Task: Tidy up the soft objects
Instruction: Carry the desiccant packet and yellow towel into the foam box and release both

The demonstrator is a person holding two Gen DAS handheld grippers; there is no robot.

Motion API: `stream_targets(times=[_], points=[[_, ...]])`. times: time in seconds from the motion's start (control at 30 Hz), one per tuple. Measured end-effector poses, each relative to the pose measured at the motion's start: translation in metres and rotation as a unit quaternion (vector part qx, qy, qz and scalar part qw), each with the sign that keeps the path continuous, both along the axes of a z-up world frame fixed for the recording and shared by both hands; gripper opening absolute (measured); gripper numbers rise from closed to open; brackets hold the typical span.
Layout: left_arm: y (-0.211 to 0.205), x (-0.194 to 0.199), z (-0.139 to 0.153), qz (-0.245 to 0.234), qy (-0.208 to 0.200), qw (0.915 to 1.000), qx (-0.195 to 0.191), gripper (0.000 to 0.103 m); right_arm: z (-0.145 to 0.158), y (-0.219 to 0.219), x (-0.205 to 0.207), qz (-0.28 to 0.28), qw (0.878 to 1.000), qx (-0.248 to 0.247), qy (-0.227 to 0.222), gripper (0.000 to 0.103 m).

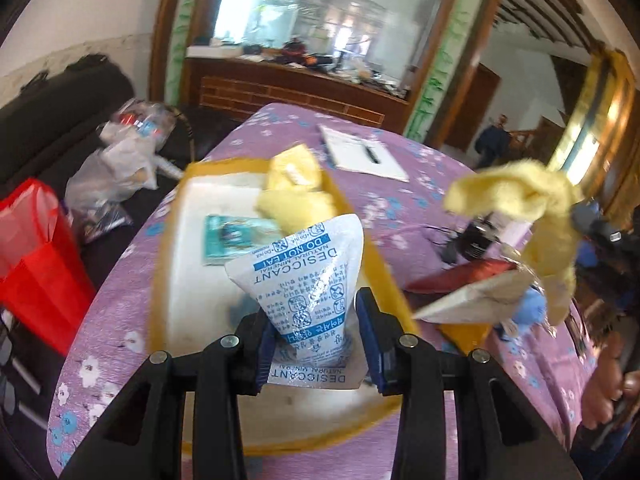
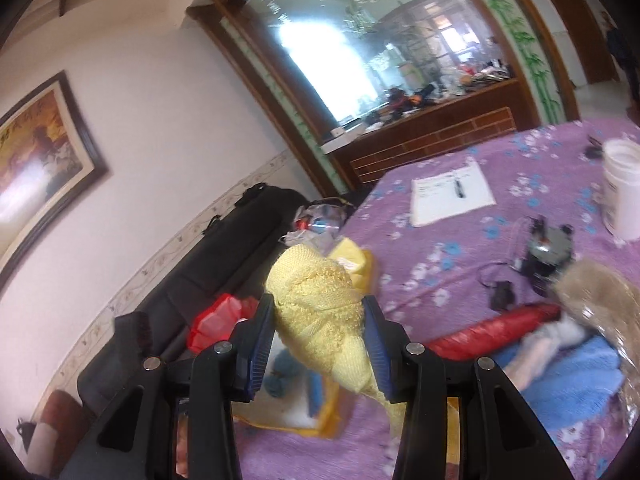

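Now the left gripper [image 1: 316, 344] holds a white desiccant packet [image 1: 308, 276], pinched at its lower part between the blue pads [image 1: 370, 344]. The packet hangs over the yellow tray [image 1: 168, 264], which sits near the left edge of the tabletop [image 1: 420, 184]. A teal packet [image 1: 228, 238] and some yellow cloth [image 1: 296, 192] lie in the tray at its far side.

The right gripper [image 2: 320, 344] is closed on a yellow knit cloth [image 2: 320, 312], lifted above the tabletop near the tray's far right corner. The cloth droops below the gripper.

I think the step is to put both soft things in the tray. To do it well, bring the packet low over the bare white middle before letting go, so it does not bounce out. Keep the two grippers apart. Lower the cloth until its loose end is inside the rim, not draped over it.
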State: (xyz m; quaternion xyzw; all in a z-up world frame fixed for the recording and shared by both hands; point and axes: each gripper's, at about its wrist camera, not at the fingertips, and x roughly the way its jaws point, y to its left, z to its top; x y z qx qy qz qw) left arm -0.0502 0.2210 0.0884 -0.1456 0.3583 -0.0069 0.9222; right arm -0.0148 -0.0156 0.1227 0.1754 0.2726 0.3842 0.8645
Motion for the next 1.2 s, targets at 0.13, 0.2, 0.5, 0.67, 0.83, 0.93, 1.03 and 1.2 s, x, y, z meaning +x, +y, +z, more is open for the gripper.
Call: stream_targets(times=[0.13, 0.2, 0.5, 0.67, 0.83, 0.93, 1.03, 1.2], points=[[0.018, 0.003, -0.016, 0.011, 0.016, 0.9998, -0.010, 0.037, 0.006, 0.052, 0.013, 0.035, 0.999, -0.018, 0.016, 0.047], [0.022, 0.003, -0.022, 0.011, 0.018, 0.9996, -0.016, 0.037, 0.004, 0.070, 0.022, 0.046, 0.998, -0.022, 0.023, 0.047], [0.031, 0.001, -0.033, 0.012, 0.043, 0.9988, -0.019, 0.037, -0.025, 0.175, 0.093, 0.057, 0.992, -0.075, 0.080, 0.047], [0.028, -0.004, -0.036, 0.002, 0.050, 0.9986, -0.017, 0.038, -0.051, 0.208, 0.121, 0.049, 0.988, -0.096, 0.108, 0.047], [0.028, -0.006, -0.040, -0.001, 0.053, 0.9984, -0.018, 0.038, -0.071, 0.225, 0.135, 0.045, 0.985, -0.112, 0.125, 0.048], [0.027, -0.005, -0.042, -0.003, 0.053, 0.9985, -0.015, 0.039, -0.081, 0.229, 0.141, 0.042, 0.983, -0.122, 0.132, 0.049], [0.025, -0.003, -0.043, -0.005, 0.054, 0.9985, -0.012, 0.040, -0.089, 0.226, 0.145, 0.044, 0.981, -0.121, 0.144, 0.052], [0.022, -0.004, -0.041, -0.007, 0.051, 0.9986, -0.015, 0.046, -0.087, 0.212, 0.144, 0.051, 0.981, -0.099, 0.159, 0.056]])
